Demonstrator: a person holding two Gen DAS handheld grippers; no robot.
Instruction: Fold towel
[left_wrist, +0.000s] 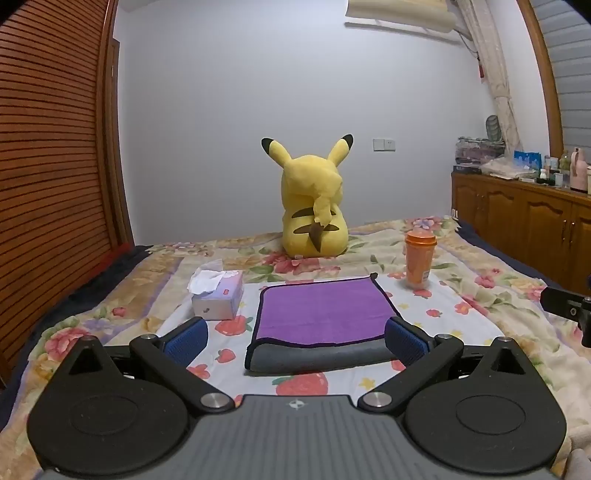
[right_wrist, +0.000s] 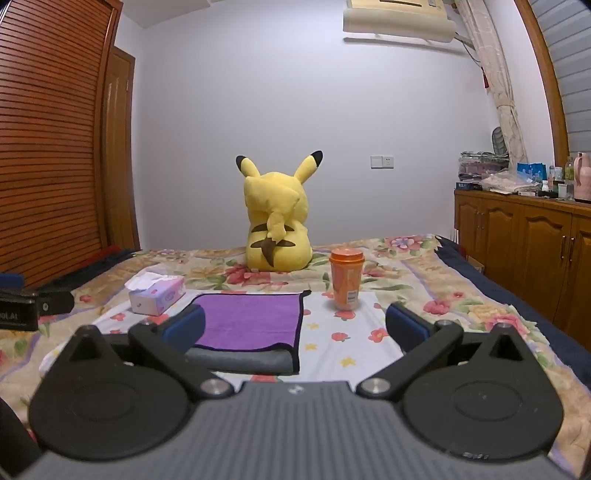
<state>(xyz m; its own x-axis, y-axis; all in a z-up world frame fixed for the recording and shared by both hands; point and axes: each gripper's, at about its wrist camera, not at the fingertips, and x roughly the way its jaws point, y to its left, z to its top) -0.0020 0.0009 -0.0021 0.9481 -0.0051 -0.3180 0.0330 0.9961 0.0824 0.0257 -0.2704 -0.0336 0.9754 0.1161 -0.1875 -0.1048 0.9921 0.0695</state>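
Note:
A purple towel (left_wrist: 321, 312) with a grey underside lies folded flat on the flowered bedspread, its grey fold (left_wrist: 325, 357) nearest me. It also shows in the right wrist view (right_wrist: 251, 321). My left gripper (left_wrist: 295, 338) is open and empty, its blue pads wide apart just in front of the towel's near edge. My right gripper (right_wrist: 295, 328) is open and empty; its left pad (right_wrist: 184, 326) overlaps the towel's left part in view, and the gripper sits to the towel's right.
A tissue box (left_wrist: 218, 295) stands left of the towel. An orange cup (left_wrist: 419, 258) stands to its right, also in the right wrist view (right_wrist: 346, 278). A yellow plush toy (left_wrist: 314, 206) sits behind. A wooden cabinet (left_wrist: 524, 221) lines the right side.

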